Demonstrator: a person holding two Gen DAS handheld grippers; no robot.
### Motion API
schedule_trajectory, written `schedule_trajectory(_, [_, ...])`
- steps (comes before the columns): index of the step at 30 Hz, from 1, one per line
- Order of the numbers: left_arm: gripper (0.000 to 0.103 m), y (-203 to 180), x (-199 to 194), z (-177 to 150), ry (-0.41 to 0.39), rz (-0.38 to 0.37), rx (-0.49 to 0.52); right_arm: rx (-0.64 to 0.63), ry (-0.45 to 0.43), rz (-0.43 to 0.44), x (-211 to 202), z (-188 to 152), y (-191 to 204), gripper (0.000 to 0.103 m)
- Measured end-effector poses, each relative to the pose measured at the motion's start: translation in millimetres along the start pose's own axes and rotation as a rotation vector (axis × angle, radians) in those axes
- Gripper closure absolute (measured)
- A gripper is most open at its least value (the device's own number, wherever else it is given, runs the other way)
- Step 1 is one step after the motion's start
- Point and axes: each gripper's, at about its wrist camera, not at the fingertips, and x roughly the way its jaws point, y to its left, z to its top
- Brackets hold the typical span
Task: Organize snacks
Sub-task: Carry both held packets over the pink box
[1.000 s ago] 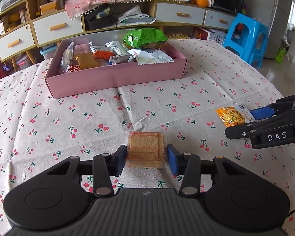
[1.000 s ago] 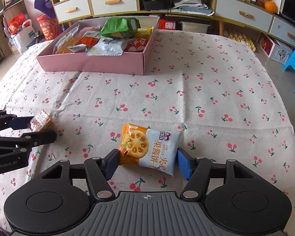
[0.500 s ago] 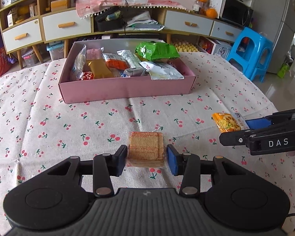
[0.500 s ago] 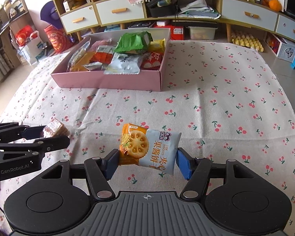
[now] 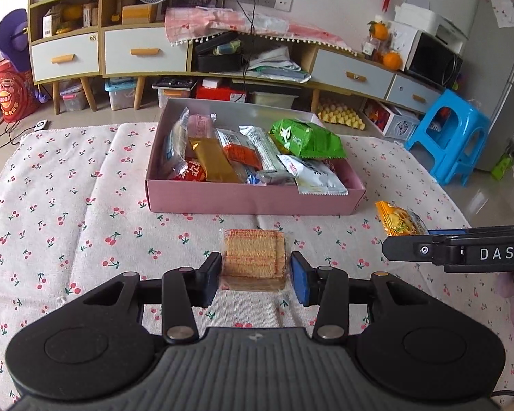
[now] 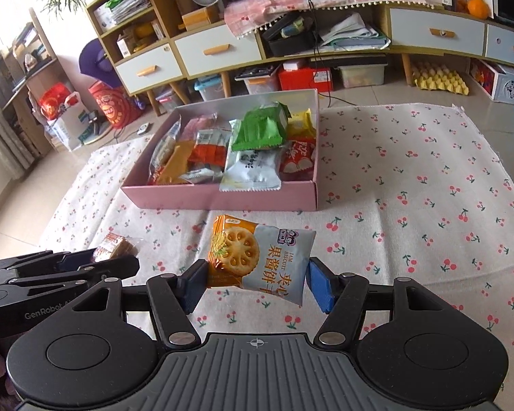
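Observation:
My left gripper (image 5: 255, 279) is shut on a clear-wrapped wafer pack (image 5: 254, 258) and holds it above the cherry-print tablecloth (image 5: 85, 212), short of the pink box (image 5: 253, 200). My right gripper (image 6: 257, 282) is shut on an orange and white jam biscuit packet (image 6: 260, 258), also in the air in front of the pink box (image 6: 222, 198). The box holds several snack packets, with a green bag (image 5: 306, 137) on top. Each gripper shows in the other's view: the right one (image 5: 455, 248) with its packet (image 5: 395, 221), the left one (image 6: 58, 274) with the wafers (image 6: 114, 245).
Beyond the table stand a low cabinet with drawers (image 5: 144, 54), storage bins on the floor and a blue plastic stool (image 5: 449, 137) at the right. The table edge runs close behind the box.
Both grippers have risen and moved forward toward the pink box, each carrying its snack. The box now sits closer and I look down into it more.

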Motion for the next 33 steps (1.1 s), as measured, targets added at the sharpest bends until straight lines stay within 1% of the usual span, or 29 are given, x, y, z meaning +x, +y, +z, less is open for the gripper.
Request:
schedule_trajectory(5, [0.063, 8, -5, 14, -0.034, 0.000, -0.026, 0.034, -0.033, 0.022, 1, 14, 8, 0.040])
schedule_trajectory(11, [0.063, 18, 0, 30, -0.050, 0.009, -0.065, 0.083, -0.063, 0.044, 6, 31, 12, 0.040])
schedule_trajectory(20, [0.063, 34, 17, 44, -0.055, 0.016, -0.146, 0.144, -0.073, 0.053, 20, 47, 12, 0.040])
schedule_trajectory(24, [0.063, 41, 24, 47, -0.032, 0.000, -0.198, 0.173, -0.069, 0.048, 25, 56, 7, 0.040])
schedule_trajectory(27, [0.063, 41, 29, 51, -0.030, 0.007, -0.189, 0.186, -0.076, 0.048, 27, 64, 1, 0.040])
schedule_trajectory(30, [0.063, 39, 36, 55, -0.032, 0.026, -0.147, 0.227, -0.084, 0.074, 32, 73, -7, 0.040])
schedule_trajectory(33, [0.063, 40, 42, 58, -0.040, 0.005, -0.144, 0.268, -0.078, 0.107, 42, 81, -11, 0.040])
